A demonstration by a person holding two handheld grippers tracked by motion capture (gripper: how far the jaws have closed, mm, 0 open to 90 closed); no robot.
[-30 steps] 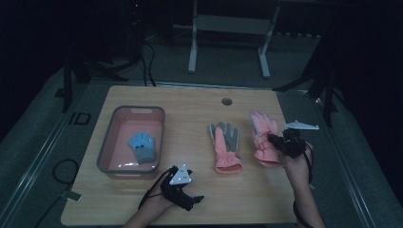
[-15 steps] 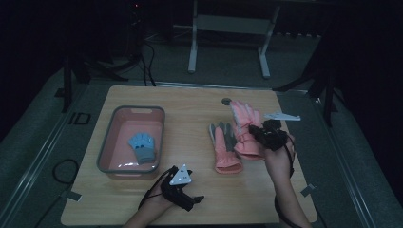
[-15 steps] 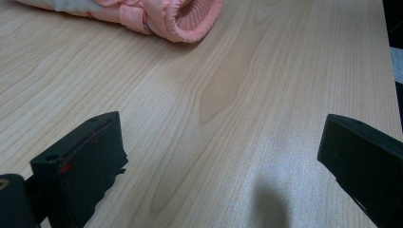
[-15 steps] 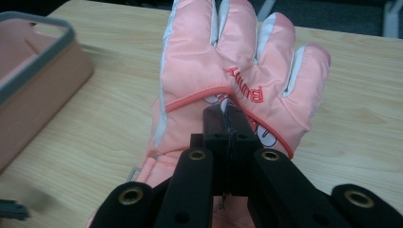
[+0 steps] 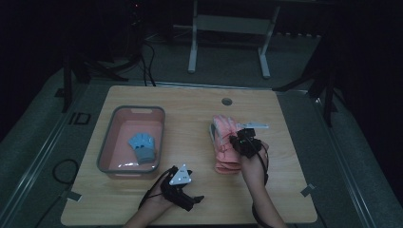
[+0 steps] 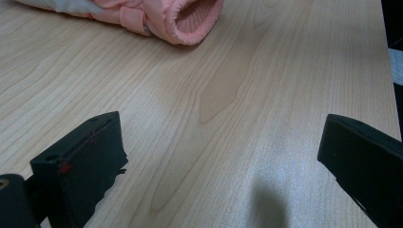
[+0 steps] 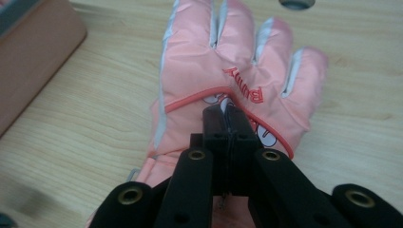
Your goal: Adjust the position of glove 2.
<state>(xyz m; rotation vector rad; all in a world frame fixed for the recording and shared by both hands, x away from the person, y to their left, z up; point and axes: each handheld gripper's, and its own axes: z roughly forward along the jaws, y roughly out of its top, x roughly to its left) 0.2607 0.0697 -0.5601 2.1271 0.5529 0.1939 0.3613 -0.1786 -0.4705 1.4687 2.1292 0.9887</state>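
Right now my right claw [image 7: 227, 124] is clenched on a pinch of fabric on the back of the pink glove [image 7: 228, 76], a padded one with grey strips between its fingers, a coral seam and red lettering. It lies over a second pink glove [image 5: 223, 164] on the bench [image 5: 190, 109], right of the pink basin [image 5: 107, 142]. My left claw [image 6: 218, 166] stands released, just in front of the basin.

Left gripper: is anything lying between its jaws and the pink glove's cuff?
No. In the left gripper view, bare wooden table runs from the open left gripper to the pink glove; the high view agrees.
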